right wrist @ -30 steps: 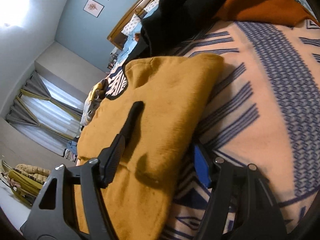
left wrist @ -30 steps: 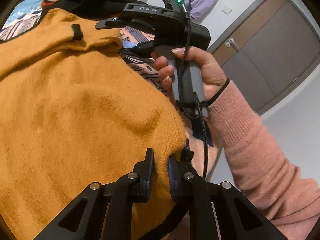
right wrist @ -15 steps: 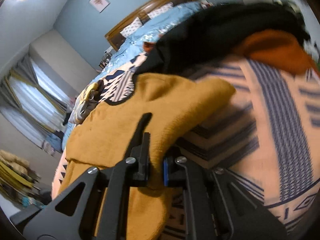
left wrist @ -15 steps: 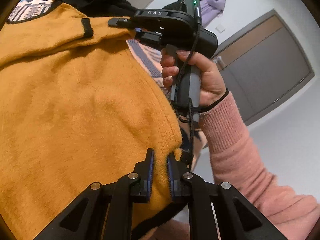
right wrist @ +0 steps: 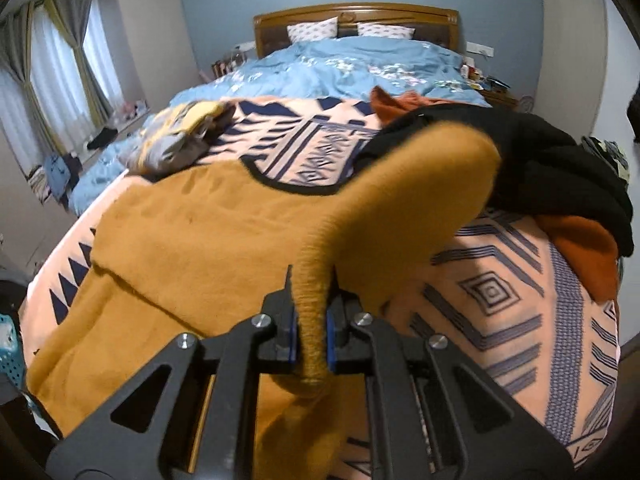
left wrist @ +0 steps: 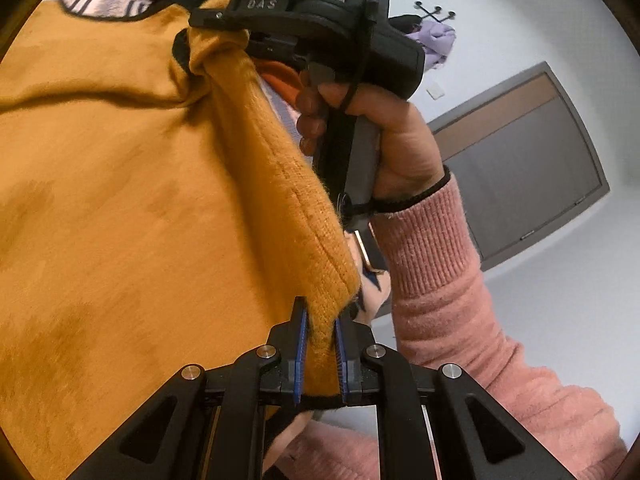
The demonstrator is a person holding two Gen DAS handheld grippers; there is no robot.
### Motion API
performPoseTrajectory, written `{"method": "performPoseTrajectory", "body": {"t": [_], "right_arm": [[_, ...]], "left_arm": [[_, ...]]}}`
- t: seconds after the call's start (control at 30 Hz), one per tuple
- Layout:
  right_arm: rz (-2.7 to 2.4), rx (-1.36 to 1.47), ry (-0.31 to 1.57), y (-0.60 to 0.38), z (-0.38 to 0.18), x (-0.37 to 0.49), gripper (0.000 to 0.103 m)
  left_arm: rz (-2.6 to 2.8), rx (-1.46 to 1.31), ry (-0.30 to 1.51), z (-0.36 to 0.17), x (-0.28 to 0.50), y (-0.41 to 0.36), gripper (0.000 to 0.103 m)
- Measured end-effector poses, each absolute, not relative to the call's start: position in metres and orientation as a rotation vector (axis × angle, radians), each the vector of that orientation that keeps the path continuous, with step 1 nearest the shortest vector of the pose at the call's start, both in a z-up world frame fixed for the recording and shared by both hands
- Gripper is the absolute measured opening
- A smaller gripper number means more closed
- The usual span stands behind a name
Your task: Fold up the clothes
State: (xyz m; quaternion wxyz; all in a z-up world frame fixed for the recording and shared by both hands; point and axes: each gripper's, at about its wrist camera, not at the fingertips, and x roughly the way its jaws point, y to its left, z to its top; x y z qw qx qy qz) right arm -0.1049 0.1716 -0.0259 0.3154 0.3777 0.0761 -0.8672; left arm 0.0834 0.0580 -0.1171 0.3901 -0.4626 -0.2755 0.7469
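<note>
The mustard sweater [right wrist: 192, 240] lies spread on the patterned blanket [right wrist: 520, 320] covering the bed [right wrist: 360, 64]. The left gripper [left wrist: 319, 336] has its jaws clamped on the sweater's hem edge, and the right gripper [right wrist: 311, 312] has its jaws pinched on a raised fold of the same side. A black garment [right wrist: 560, 168] and a rust-orange one [right wrist: 584, 248] sit piled just beside the sweater.

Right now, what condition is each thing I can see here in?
Left tool: shut on mustard sweater's edge.
Right tool: shut on same sweater.
Mustard sweater: partly lifted, rest spread flat on blanket.
Patterned blanket: spread over bed.
Black garment: heaped, unfolded.
</note>
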Motion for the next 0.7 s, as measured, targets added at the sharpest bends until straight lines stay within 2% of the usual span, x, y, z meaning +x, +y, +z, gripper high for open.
{"method": "performPoseTrajectory", "body": {"t": [0.2, 0.3, 0.37, 0.53, 0.7], "right_arm": [[-2.225, 1.053, 0.176, 0.152, -0.048, -0.108, 0.012], [-2.197, 1.063, 0.134, 0.150, -0.053, -0.108, 0.021], [-2.174, 1.054, 0.099, 0.153, -0.052, -0.106, 0.034], [-2.107, 1.026, -0.011, 0.172, -0.043, -0.097, 0.035], [-2.068, 0.995, -0.007, 0.198, -0.041, -0.074, 0.035]], "left_arm": [[1.878, -1.207, -0.749, -0.130, 0.087, 0.048, 0.011], [1.872, -1.219, -0.767, -0.134, 0.088, 0.043, 0.011], [1.868, -1.228, -0.777, -0.137, 0.089, 0.040, 0.011], [1.880, -1.222, -0.775, -0.137, 0.091, 0.036, 0.011], [1.888, -1.220, -0.773, -0.138, 0.094, 0.030, 0.011]]}}
